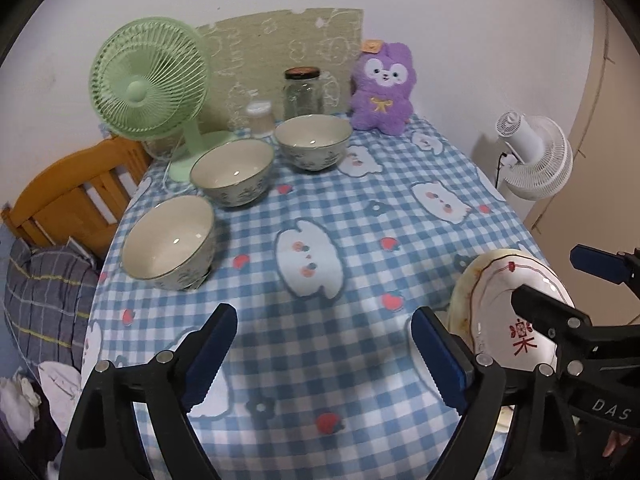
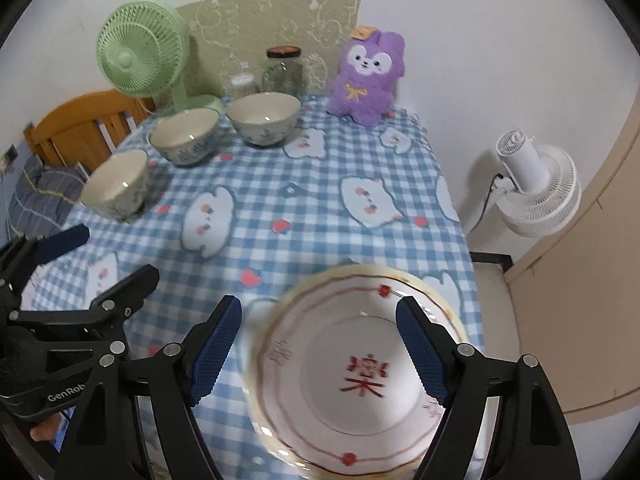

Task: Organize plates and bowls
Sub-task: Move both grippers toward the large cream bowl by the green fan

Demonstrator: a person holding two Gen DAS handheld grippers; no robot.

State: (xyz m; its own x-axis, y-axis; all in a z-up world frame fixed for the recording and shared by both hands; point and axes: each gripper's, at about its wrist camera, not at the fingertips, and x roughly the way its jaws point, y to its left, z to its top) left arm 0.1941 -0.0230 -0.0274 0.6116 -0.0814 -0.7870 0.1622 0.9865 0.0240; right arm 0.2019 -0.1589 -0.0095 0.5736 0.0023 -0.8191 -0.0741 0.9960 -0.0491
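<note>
Three cream bowls with blue flower patterns stand in a slanting row on the checked tablecloth: a near one (image 1: pixel 168 240) (image 2: pixel 114 184), a middle one (image 1: pixel 232 172) (image 2: pixel 184 136) and a far one (image 1: pixel 312 140) (image 2: pixel 264 116). A white plate with a red character (image 2: pixel 352 412) (image 1: pixel 496 292) lies on a yellowish-rimmed plate (image 1: pixel 460 300) at the table's near right. My right gripper (image 2: pixel 320 352) (image 1: pixel 550 276) hovers open over that plate, its pads clear of it. My left gripper (image 1: pixel 324 320) (image 2: pixel 114 256) is open over bare cloth, left of the plates.
At the back stand a green desk fan (image 1: pixel 146 80), a glass jar (image 1: pixel 302 92), a small jar (image 1: pixel 260 118) and a purple plush toy (image 1: pixel 382 88). A white fan (image 2: pixel 532 184) stands beyond the table's right edge. A wooden frame (image 1: pixel 76 196) and bedding lie left.
</note>
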